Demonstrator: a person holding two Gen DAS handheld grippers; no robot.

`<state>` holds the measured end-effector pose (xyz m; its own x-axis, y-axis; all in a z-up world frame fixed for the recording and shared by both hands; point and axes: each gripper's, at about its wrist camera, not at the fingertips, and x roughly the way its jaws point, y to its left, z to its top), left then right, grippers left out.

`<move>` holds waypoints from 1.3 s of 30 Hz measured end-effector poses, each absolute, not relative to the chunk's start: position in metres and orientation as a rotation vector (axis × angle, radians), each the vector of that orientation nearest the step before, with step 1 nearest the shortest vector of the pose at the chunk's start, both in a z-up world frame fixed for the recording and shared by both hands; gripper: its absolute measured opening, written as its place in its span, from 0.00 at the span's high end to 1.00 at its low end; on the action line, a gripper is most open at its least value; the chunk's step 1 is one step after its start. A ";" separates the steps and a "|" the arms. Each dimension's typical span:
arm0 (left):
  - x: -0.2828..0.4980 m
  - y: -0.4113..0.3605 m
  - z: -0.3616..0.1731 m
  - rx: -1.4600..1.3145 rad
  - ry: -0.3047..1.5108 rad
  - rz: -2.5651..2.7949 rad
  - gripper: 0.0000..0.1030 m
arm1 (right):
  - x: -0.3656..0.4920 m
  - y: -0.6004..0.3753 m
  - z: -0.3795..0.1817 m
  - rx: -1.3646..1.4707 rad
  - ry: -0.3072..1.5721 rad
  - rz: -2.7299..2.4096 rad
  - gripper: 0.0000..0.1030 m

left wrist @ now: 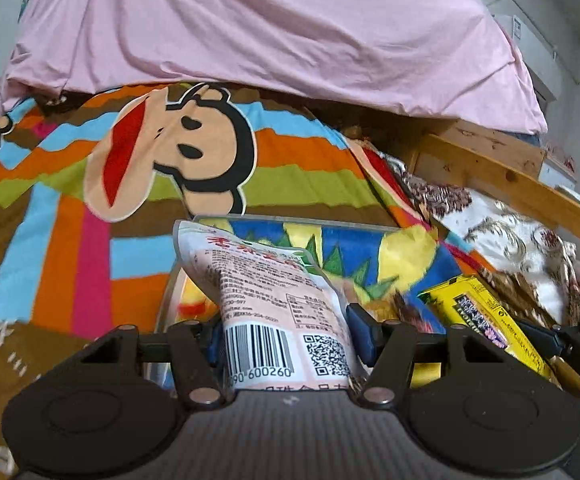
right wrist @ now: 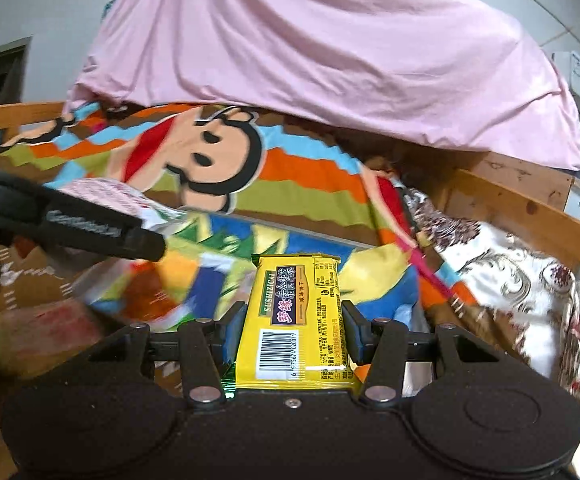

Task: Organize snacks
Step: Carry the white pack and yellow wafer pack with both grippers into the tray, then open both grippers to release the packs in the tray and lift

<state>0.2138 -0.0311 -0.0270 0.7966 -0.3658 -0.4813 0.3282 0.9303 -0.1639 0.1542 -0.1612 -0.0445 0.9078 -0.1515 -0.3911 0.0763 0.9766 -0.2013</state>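
The pink snack packet point(left wrist: 273, 300) is sitting between the two fingers of the left gripper point(left wrist: 285, 338), barcode end nearest the camera. The jaws are standing about half open and pressing on its sides, so the packet is being held clear of the bed. The yellow biscuit pack point(right wrist: 294, 320) is sitting the same way in the right gripper point(right wrist: 287, 330), whose jaws are standing narrower and clamping both long edges.

Just ahead of and below both grippers, a clear tray point(left wrist: 290, 222) with a bright blue, yellow and green picture is lying on the bed. From the left wrist view, the yellow pack and the right gripper are showing just to the right of the pink packet.

Beyond the tray, a striped blanket point(left wrist: 69, 184) with a cartoon monkey face is spreading out, and a pink sheet point(left wrist: 273, 28) is draping above it. To the right, a floral cloth point(right wrist: 510, 276) is lying beside a wooden bed rail point(right wrist: 530, 208).
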 end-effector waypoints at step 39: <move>0.299 -0.039 -0.069 -0.221 0.699 -0.376 0.09 | 0.251 -0.214 -0.071 0.000 0.483 -0.177 0.26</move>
